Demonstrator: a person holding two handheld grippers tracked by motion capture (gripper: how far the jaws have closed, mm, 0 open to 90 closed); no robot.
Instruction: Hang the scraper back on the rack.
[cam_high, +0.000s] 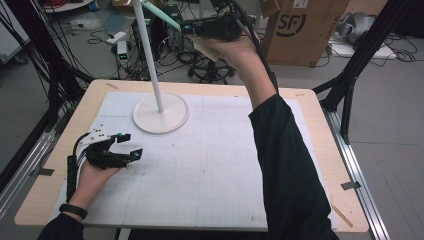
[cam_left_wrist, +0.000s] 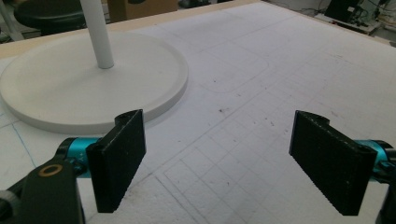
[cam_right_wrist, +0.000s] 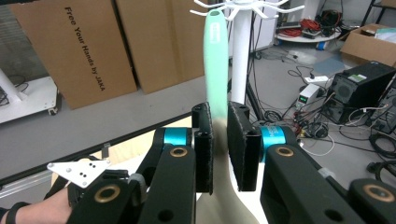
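Mint-green utensil (cam_right_wrist: 215, 70) clamped in right gripper (cam_right_wrist: 219, 149) — left gripper (cam_left_wrist: 219, 154) agape

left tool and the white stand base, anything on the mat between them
Nothing: in the left gripper view, bare gridded mat runs from the open left tool to the stand base.

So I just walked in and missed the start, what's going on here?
A person works with a claw in each hand. The right claw is raised above the table, shut on a mint-green utensil near the hooks atop the white stand. The left claw rests open on the white mat, beside the stand's round base.
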